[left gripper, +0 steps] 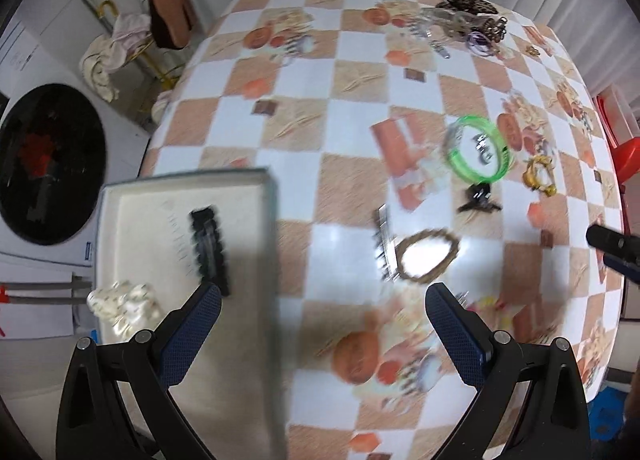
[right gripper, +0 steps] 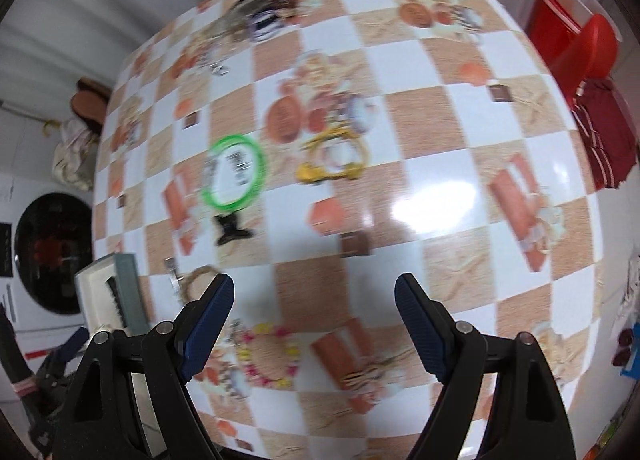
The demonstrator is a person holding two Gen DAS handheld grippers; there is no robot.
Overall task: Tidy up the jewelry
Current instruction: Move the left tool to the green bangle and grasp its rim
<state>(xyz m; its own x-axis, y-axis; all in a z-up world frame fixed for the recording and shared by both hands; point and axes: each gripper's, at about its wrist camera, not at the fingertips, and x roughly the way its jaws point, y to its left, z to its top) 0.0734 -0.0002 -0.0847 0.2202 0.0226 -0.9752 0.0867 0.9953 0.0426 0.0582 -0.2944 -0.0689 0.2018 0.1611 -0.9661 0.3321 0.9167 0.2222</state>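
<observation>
The left gripper [left gripper: 322, 306] hangs nearest its camera with its blue pads spread apart and nothing between them, straddling the right-hand edge of the open white box [left gripper: 120, 216]. That box is the landmark for everything else. Inside it lie a black scalloped hair clip [left gripper: 209, 248] and, at its near corner, a cream fabric scrunchie [left gripper: 120, 308], so by the look of it two pieces are already sorted.

Far more is left on the checkered tabletop [left gripper: 340, 100]. Just beside the box to its right sit a silver clip [left gripper: 382, 244] and a brown braided bracelet [left gripper: 428, 256]. Farther right of the box are a green bangle [left gripper: 476, 154], a small black claw clip [left gripper: 478, 198] and a yellow hair tie [left gripper: 540, 176]. Well away from the box, at the far edge, a heap of mixed jewelry [left gripper: 468, 20] is untouched.

The right gripper [right gripper: 314, 296] is also wide apart and empty, hovering above bare tabletop, with a pink and yellow beaded bracelet [right gripper: 268, 356] just below its left pad. The task looks barely begun; most pieces are not yet in the box.
</observation>
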